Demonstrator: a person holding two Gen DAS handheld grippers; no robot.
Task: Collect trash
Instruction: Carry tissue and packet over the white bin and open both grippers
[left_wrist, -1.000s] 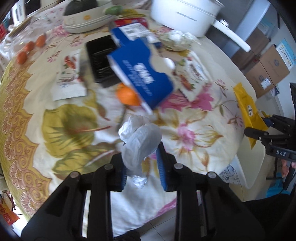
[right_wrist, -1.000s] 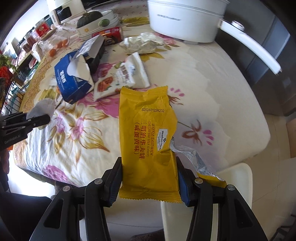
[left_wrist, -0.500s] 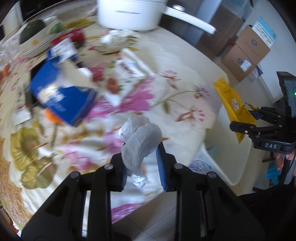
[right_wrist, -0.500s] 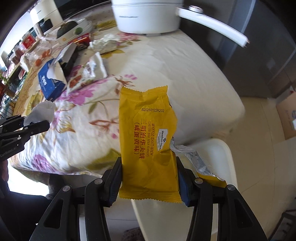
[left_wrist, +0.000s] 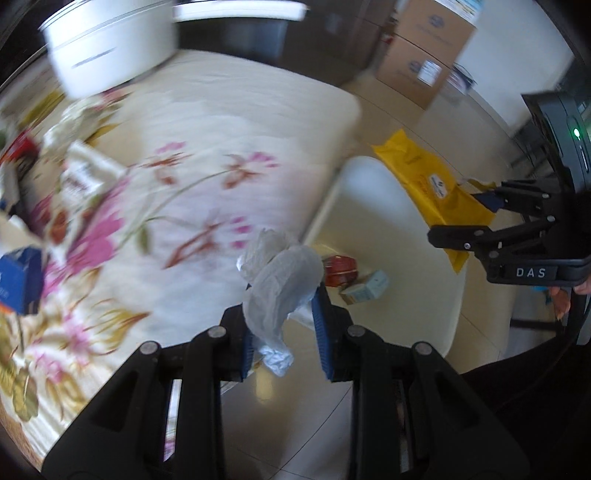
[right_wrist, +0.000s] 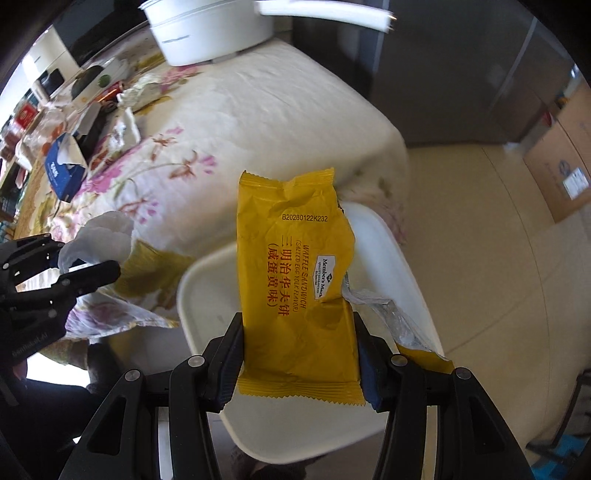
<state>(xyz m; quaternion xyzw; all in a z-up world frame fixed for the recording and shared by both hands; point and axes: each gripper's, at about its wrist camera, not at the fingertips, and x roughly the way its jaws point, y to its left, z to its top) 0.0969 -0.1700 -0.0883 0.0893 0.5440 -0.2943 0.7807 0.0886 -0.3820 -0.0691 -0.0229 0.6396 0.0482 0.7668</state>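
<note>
Two black hand-held grippers
Left hand-held gripper (left_wrist: 282, 332): blue pads, silver screws. Right hand-held gripper (right_wrist: 299, 363): the same, marked "DAS".

Yellow wrapper (right_wrist: 295, 280) upright over bin (right_wrist: 388, 266); crumpled white tissue (left_wrist: 280, 280)

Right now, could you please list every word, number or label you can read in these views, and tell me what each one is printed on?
"B20260122K232": yellow wrapper between the right gripper fingers.
"WAFFLE SANDWICH (SALTED EGG YOLK FLAVOR)": same wrapper, beside red Chinese characters.
"Member's Mark": white label on that wrapper.
"DAS": right gripper body, in the left wrist view.
Unreadable: blue box, cardboard box labels, faint print on the left gripper.
</note>
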